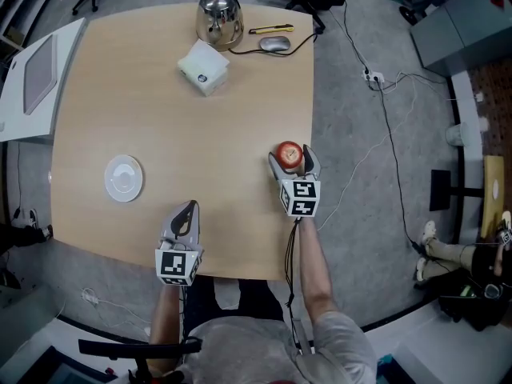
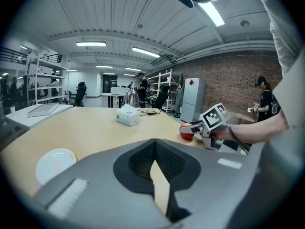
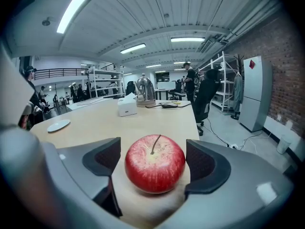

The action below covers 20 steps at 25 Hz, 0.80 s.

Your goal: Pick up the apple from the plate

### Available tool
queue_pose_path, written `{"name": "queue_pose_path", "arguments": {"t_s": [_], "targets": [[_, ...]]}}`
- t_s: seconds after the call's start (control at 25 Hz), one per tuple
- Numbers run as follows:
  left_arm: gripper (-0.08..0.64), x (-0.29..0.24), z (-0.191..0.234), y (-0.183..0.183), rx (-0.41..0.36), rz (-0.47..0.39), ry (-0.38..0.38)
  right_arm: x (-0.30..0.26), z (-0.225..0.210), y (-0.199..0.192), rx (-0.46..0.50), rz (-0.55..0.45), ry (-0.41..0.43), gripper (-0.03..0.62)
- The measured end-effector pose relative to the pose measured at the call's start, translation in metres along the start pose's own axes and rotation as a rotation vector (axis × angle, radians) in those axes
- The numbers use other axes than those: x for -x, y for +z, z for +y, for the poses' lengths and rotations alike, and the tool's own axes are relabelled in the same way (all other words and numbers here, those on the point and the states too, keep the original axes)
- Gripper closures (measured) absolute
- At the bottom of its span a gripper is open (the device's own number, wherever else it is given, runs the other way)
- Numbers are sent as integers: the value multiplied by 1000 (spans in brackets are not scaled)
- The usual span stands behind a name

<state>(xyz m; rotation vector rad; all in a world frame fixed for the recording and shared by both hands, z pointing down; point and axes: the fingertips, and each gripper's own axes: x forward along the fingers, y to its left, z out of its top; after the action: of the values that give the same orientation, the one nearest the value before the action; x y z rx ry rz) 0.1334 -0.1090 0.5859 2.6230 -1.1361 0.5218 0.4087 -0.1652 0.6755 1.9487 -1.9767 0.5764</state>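
Right gripper (image 1: 291,158): jaws stand wide apart with the apple (image 3: 155,163) between them. It holds nothing firmly, and a sliver of table (image 1: 160,118) shows between the fruit and the left-hand pad (image 3: 106,159).

Apple: red, stem up, centred between the right jaws and well inside them. It rests on the bare table, not on the plate.

Plate (image 1: 124,178): small, white and empty. It lies well away to the left of the right jaws, and ahead and left of the left jaws.

Left gripper (image 1: 190,206): jaws closed together at the tips, with nothing between them. It hovers low over the table's near edge.

Step in hand: the right jaws frame the apple, ready to grasp it. The lift does not look done, since the fruit sits on the wood.

Next move calls for: closing evenly across the apple's widest part, so the round fruit does not squirt forward, and then raising it straight up.

Hard to make out: whether the right-hand pad already touches the apple's skin. In the head view the jaws cover the apple's lower half.
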Motion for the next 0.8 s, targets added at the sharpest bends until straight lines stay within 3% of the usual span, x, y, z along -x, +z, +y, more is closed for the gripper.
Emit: {"name": "queue_pose_path", "arguments": {"t_s": [0.56,0.8], "targets": [[540,21,4,14,11,-45,5,20,6,31,29,-45,-14,169],[540,37,12,21,17,-69,19,36,16,46,47,-77,-20,199]]}}
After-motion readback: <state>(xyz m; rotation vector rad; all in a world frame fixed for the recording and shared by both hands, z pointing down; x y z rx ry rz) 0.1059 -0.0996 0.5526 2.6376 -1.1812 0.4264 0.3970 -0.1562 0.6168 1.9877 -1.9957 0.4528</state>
